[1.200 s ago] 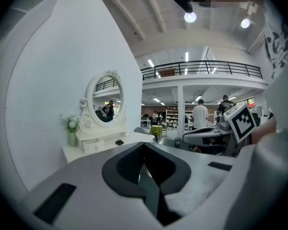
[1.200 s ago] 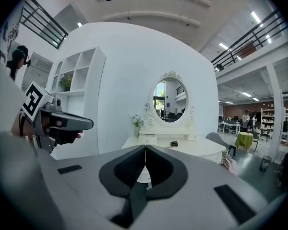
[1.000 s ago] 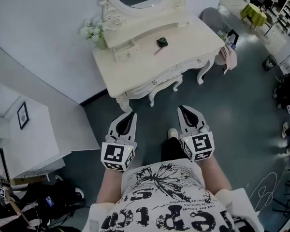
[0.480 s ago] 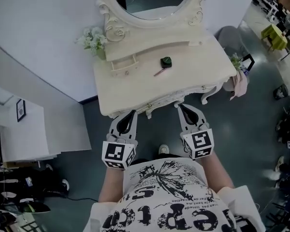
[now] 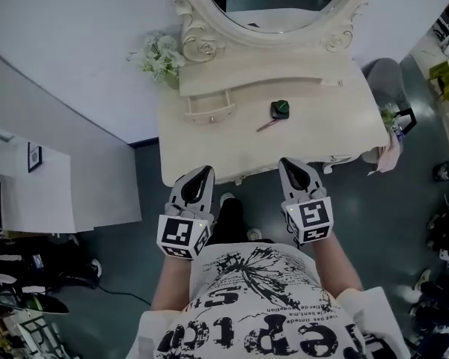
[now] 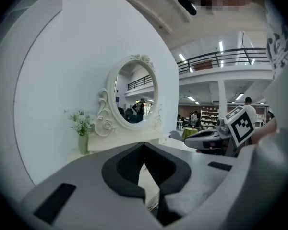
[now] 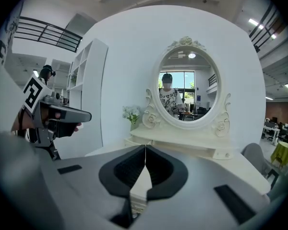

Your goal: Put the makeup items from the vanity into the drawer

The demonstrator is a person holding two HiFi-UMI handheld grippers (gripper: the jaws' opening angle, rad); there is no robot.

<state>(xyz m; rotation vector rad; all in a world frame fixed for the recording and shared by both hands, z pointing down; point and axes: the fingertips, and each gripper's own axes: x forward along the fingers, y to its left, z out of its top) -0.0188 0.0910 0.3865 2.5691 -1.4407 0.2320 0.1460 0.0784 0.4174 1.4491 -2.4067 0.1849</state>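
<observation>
Vanity (image 5: 224,152) nearer, its edge beneath both hand-held grippers (image 5: 202,173) (image 5: 289,164)

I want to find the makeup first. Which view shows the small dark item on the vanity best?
The head view: the small dark item lies in plain sight on the vanity top, beside a thin stick. Neither gripper view shows it; the tabletop is mostly hidden there.

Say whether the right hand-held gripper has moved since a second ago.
Yes, the right hand-held gripper moved forward; its tip now reaches the vanity's front edge.
</observation>
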